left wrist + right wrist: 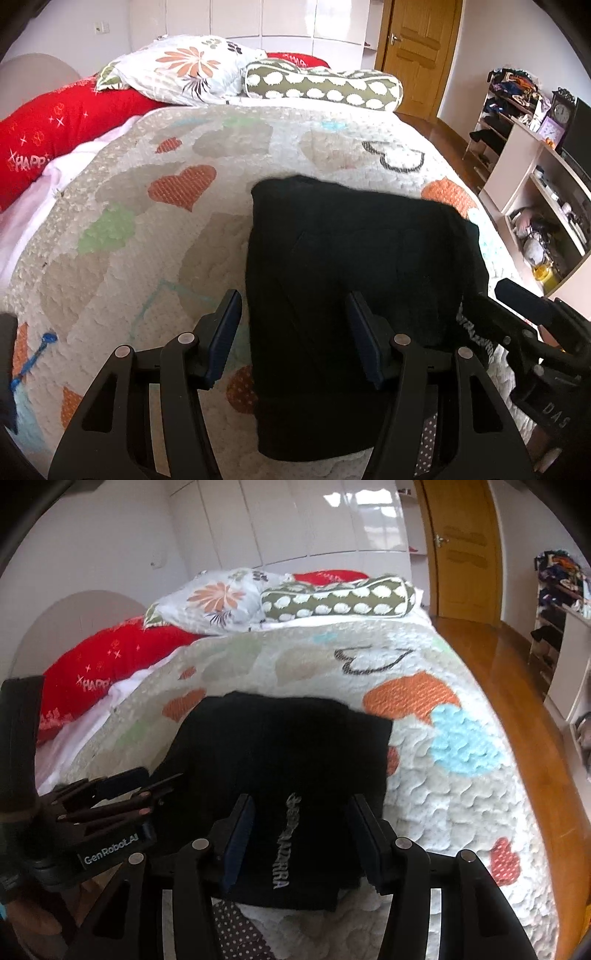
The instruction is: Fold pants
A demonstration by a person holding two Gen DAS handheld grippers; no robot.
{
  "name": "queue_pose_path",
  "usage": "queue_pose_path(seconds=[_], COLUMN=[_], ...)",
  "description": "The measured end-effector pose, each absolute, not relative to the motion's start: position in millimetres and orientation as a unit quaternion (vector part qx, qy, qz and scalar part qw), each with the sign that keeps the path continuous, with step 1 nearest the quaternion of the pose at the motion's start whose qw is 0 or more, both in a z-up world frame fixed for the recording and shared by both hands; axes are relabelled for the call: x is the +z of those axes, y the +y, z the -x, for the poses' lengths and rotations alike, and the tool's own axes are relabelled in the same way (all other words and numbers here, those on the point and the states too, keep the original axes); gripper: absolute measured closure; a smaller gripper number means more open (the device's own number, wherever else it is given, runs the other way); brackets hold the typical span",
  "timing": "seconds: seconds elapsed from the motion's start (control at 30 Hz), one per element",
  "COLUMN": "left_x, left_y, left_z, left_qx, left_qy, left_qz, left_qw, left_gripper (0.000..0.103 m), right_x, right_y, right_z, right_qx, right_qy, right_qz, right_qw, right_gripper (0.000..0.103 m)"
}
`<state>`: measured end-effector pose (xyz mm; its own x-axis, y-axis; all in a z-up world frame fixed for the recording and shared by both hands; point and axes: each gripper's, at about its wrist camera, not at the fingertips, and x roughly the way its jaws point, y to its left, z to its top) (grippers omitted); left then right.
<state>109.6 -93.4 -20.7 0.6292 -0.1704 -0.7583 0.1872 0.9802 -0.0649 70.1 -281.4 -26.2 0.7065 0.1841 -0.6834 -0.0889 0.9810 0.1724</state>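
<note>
I have both grippers over the quilt (122, 229), pointing down at the folded black pants (354, 258), which lie flat on the bed as a neat rectangle. My left gripper (293, 339) stands with its jaws spread and nothing between the pads; the pants' left edge runs just ahead of it, between the two fingers, and the cloth passes under the right finger. My right gripper (301, 843) is also spread apart, pinching nothing, with the near edge of the pants and their grey lettering (284, 843) lying between and just below its fingers. Beyond the pants, farther ahead of both grippers, sit a floral pillow (184, 70), a dotted bolster (325, 86) and a red pillow (62, 125).
</note>
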Motion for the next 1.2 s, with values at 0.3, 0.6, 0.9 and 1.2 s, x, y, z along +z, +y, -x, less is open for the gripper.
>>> queue_pose_path(seconds=[0.3,0.6,0.9,1.2], left_x=[-21,-35,-47,-56], left_y=[-82,-84,-79,-72], left_z=[-126,-133,-133,-131], left_qx=[-0.119,-0.071,-0.064,-0.084], left_qy=[0.436,0.437,0.408,0.388], left_qz=[0.044,0.021,0.037,0.068], left_qw=[0.891,0.896,0.910,0.916], left_gripper=[0.028,0.028,0.023,0.021], right_x=[-29,-41,-56,-66], right_y=[-298,-289,-285,-292], right_z=[-92,-114,-129,-131], right_qx=[0.053,0.096,0.102,0.106], right_qy=[0.384,0.370,0.360,0.367], right_qz=[-0.073,-0.090,-0.085,-0.108], right_qw=[0.919,0.919,0.923,0.918], right_gripper=[0.043,0.045,0.037,0.031])
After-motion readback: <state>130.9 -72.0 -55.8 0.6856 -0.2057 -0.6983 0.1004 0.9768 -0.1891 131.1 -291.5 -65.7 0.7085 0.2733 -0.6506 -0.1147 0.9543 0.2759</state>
